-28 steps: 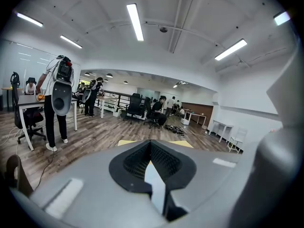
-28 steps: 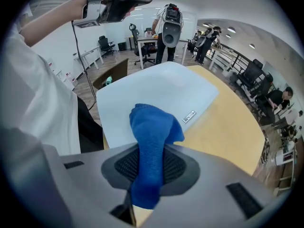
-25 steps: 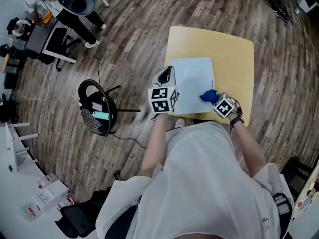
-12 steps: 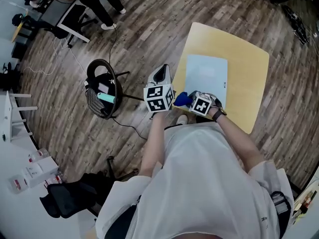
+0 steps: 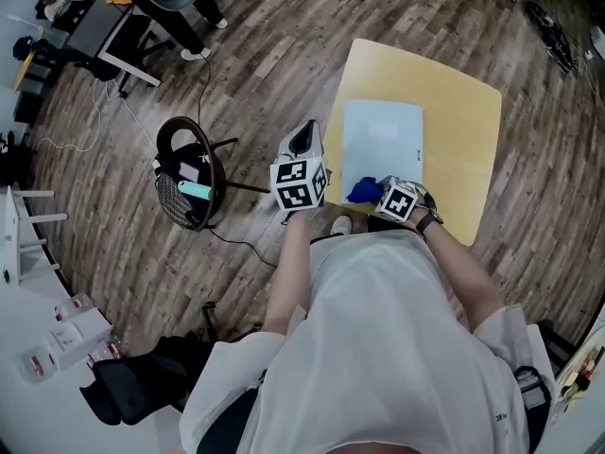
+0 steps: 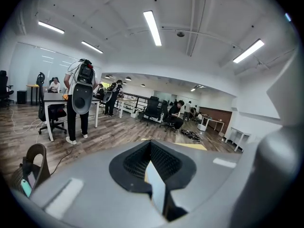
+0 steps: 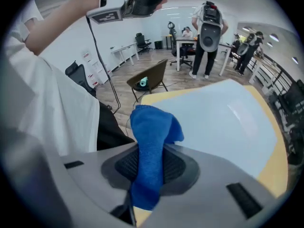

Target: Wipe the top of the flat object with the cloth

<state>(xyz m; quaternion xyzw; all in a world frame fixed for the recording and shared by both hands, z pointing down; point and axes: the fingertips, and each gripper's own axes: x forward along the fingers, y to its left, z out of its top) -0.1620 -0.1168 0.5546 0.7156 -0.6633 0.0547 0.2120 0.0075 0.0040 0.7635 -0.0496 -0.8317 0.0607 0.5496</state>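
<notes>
A pale blue flat board [image 5: 383, 149] lies on the small yellow table [image 5: 463, 130]. My right gripper [image 5: 376, 193] is shut on a blue cloth [image 5: 363, 190] at the board's near left corner. In the right gripper view the blue cloth [image 7: 151, 146] sticks out from between the jaws over the pale board [image 7: 223, 122]. My left gripper [image 5: 304, 145] is held up off the table's left edge, pointing out into the room; its jaws are shut with nothing between them [image 6: 154, 184].
A black chair [image 5: 189, 183] with a teal item on its seat stands on the wood floor left of the table. A person [image 6: 80, 101] with a backpack stands by desks [image 5: 104, 36] farther off. Cables trail on the floor.
The right gripper with the cloth swept from the board's near right side across to its near left corner over the last second. The left gripper stayed raised beside the table.
</notes>
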